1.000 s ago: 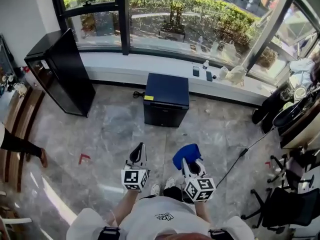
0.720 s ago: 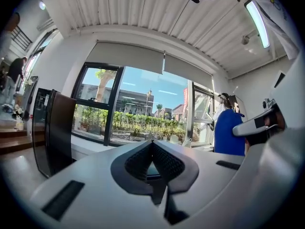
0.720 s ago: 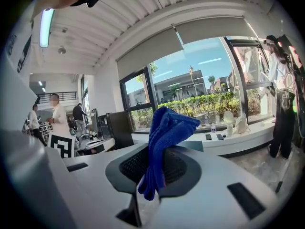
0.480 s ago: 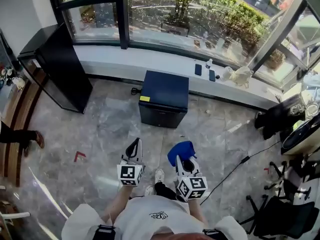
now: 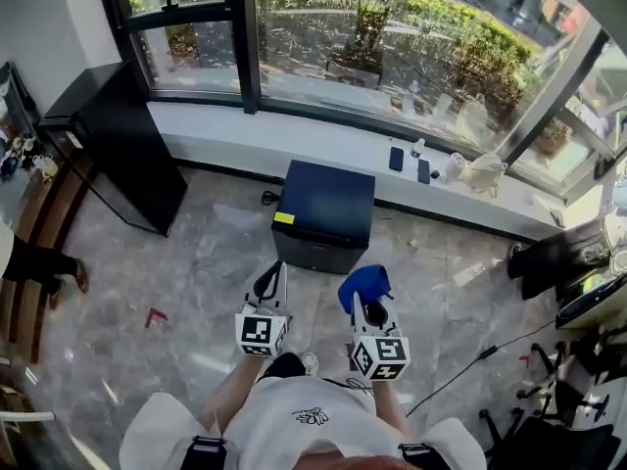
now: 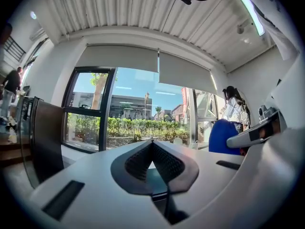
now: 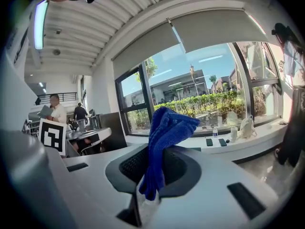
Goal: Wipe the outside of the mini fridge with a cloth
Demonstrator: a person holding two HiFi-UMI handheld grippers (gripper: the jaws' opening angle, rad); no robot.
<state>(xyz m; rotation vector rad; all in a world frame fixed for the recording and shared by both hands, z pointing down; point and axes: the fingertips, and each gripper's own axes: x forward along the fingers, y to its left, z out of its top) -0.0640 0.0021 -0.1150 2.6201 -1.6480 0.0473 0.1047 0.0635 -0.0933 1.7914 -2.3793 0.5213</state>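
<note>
- You've closed in: over the last second the mini fridge has slid down the head view toward you. Both grippers now sit just short of its front face, where before a wide strip of floor lay between.
- Your right gripper is clamped on the blue cloth. In the right gripper view the cloth stands up between the jaws in a bunched fold and droops over them.
- Your left gripper has its jaws together with nothing in them, and it rides level with the right one.
- Nothing has touched the fridge yet, so I'd say the approach is nearly over and the wiping hasn't begun. The cloth is on the right-hand side, so the top or the front near that corner looks like the handiest start.
- The fridge is a dark blue box with a yellow sticker at its front left top corner. It stands on the floor at the window-side edge, just in front of the windowsill.
- The floor is glossy pale marble with a small red mark to your left and a cable trailing on your right.
- A tall black cabinet stands in the left corner by the window. Two phones lie on the sill.
</note>
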